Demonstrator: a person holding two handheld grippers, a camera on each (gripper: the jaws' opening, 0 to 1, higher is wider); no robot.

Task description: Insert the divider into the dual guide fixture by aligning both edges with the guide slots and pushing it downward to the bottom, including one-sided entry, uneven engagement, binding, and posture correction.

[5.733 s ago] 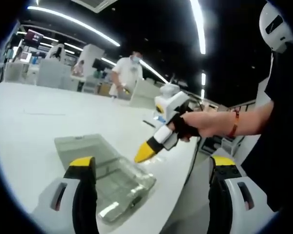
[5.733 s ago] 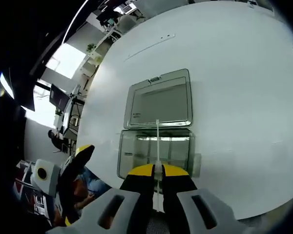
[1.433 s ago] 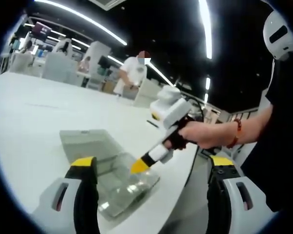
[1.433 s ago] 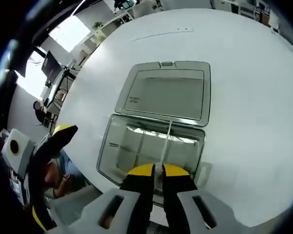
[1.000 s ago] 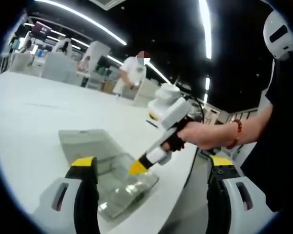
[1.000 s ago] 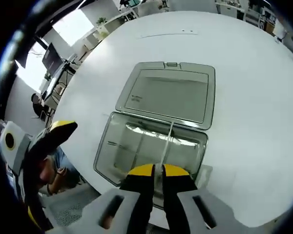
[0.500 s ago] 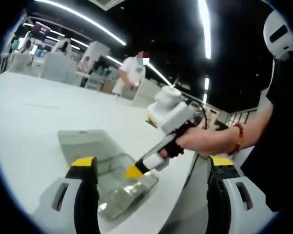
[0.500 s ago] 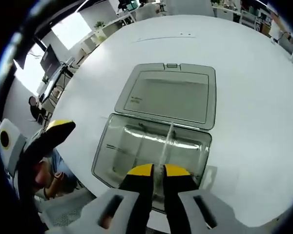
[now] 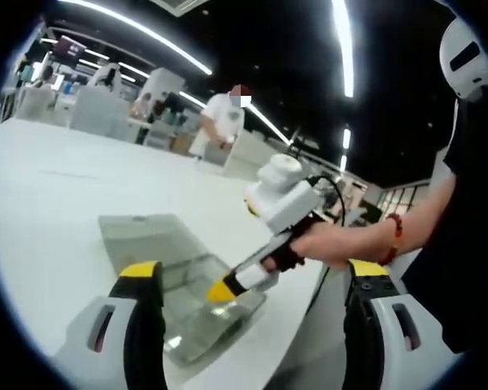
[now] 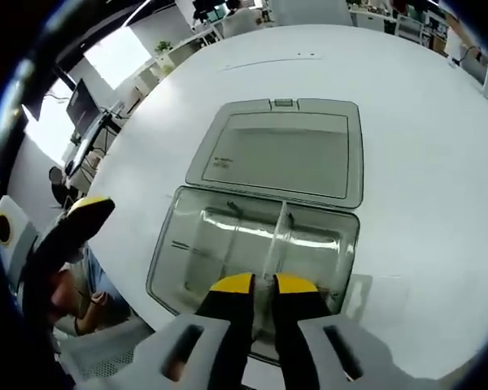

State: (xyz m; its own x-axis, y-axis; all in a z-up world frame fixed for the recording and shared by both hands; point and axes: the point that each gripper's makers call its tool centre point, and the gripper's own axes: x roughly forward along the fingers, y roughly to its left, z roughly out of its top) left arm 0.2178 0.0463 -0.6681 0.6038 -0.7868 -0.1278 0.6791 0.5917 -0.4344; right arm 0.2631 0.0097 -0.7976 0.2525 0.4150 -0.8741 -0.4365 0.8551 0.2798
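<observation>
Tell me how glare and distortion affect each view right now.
Left gripper view: ceiling strip lights blow out and the table bows with fisheye. Right gripper view: even light, bright streaks across the clear box, thin divider hard to trace.

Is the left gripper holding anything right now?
No, the left gripper stands with its jaws wide apart and nothing between them.

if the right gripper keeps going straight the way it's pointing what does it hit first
Probably the floor of the clear box. The right gripper is shut on the divider, which runs ahead of its jaws down into the open box, so the divider's lower edge would likely bottom out there first; depth is hard to judge.
</observation>
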